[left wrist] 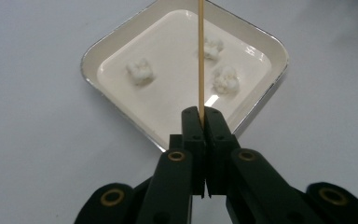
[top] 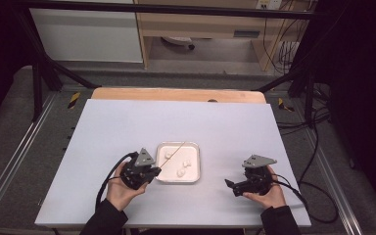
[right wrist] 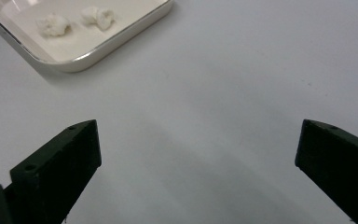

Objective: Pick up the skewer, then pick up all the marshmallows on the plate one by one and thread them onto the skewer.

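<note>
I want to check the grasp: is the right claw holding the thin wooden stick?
No. The right claw stands wide open over the bare table, while the stick is clamped in the left claw above the tray.

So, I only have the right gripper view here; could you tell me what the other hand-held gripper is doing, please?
Observer: The left hand-held gripper is shut on a thin wooden skewer that points out over the tray.
Operator: Thanks. I count two white lumps in the tray; is that all?
Observer: No, there are three white lumps in it.
Operator: And where does my gripper sit relative to the tray?
Observer: In the high view the right hand-held gripper is to the tray's right, jaws open, apart from it.
</note>
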`<state>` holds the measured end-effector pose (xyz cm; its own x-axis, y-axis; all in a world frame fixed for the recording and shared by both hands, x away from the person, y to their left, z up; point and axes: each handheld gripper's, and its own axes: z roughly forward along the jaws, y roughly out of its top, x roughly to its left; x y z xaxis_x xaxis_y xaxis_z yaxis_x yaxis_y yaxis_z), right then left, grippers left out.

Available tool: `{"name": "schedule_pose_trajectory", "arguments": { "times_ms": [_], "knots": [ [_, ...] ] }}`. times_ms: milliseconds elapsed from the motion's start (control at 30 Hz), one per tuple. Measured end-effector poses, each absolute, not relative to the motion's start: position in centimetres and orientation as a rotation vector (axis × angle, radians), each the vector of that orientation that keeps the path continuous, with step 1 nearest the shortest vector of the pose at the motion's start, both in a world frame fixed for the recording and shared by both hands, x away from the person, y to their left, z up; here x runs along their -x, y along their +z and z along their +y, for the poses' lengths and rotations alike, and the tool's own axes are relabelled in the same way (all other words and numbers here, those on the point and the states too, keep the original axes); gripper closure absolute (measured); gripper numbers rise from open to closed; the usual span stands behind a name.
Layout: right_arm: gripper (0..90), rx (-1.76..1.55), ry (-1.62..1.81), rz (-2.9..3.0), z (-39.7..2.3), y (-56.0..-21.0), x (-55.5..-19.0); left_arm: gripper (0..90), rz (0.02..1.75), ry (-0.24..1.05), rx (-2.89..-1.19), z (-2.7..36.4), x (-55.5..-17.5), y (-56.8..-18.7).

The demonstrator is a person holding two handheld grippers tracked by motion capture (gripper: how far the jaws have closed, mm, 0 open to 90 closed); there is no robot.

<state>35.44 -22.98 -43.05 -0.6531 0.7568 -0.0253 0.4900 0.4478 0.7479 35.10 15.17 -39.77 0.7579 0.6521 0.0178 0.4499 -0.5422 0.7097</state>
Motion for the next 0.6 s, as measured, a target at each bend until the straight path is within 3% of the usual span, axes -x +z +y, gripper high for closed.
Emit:
{"name": "schedule_pose_trajectory", "arguments": {
  "times_ms": [600],
  "knots": [
    [0.7, -1.092, 1.113, 2.329, -18.9, -41.8, -37.1, 88.8, 0.9, 0.442, -2.056, 18.9, -32.9, -41.2]
  ]
}}
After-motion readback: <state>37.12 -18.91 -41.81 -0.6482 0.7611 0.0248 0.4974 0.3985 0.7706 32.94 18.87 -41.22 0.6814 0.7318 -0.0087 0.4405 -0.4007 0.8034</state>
